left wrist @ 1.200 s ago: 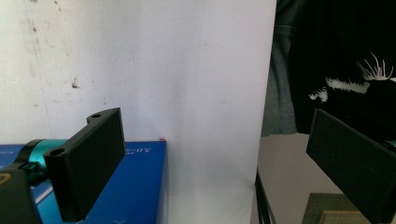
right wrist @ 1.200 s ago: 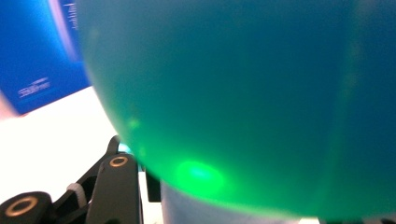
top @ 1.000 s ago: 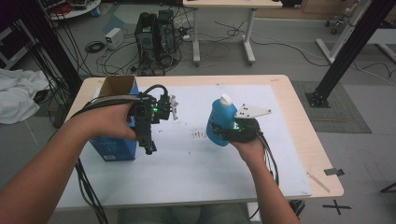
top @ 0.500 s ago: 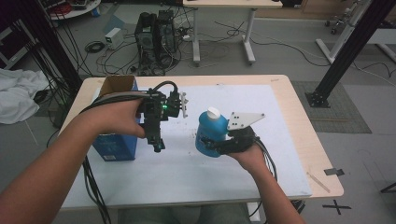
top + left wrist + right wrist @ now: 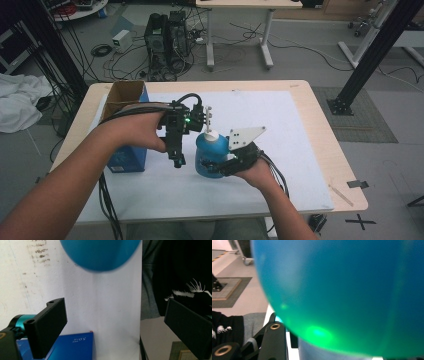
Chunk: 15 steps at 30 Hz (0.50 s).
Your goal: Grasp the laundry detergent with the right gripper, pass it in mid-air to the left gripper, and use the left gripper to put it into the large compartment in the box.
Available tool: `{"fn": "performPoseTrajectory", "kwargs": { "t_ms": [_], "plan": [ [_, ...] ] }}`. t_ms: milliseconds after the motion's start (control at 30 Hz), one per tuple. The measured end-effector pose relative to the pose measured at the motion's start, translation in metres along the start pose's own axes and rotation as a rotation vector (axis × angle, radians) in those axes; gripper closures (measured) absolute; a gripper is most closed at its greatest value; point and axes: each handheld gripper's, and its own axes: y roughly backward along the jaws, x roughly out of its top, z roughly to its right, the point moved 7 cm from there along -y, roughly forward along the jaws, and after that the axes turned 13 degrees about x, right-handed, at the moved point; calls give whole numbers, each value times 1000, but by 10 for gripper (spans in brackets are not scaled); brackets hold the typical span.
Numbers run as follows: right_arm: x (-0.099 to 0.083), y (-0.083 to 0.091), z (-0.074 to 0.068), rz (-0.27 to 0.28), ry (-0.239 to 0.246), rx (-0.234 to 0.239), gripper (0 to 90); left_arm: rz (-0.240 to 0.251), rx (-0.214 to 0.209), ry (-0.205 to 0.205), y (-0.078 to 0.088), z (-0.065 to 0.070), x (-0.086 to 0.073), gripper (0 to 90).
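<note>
A blue bottle (image 5: 210, 154) with a white cap (image 5: 212, 135) is held above the white sheet (image 5: 260, 112), with my right gripper (image 5: 216, 165) shut on its lower body. In the right gripper view the bottle's blue wall (image 5: 342, 290) is pressed close to the camera. My left gripper (image 5: 178, 159) hangs just left of the bottle, pointing down and toward the near edge. Its jaws stand wide apart and open (image 5: 113, 305) with nothing between them. The bottle's rounded body (image 5: 100, 252) is blurred beyond their tips.
A blue carton (image 5: 127, 156) with an open cardboard top (image 5: 125, 95) stands at the table's left, under my left forearm; its corner (image 5: 75, 345) lies by the left jaw. The wooden table rim (image 5: 325, 145) frames the sheet. Cables trail off the near edge.
The right gripper has carried the bottle left and toward the near edge. The left gripper has shifted right, so the two now sit close together.
</note>
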Motion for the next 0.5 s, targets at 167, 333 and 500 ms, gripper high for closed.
{"fn": "performPoseTrajectory", "kwargs": {
  "t_ms": [167,333,500],
  "plan": [
    [2,-13,-7,-16,-19,65,456,-6,2,-10,-1,2,4,44],
    [14,-29,2,30,165,94,456,-10,1,-17,-4,3,7,44],
    [26,-39,12,73,305,67,456,-18,-22,-21,-6,6,9,44]
  ]
}}
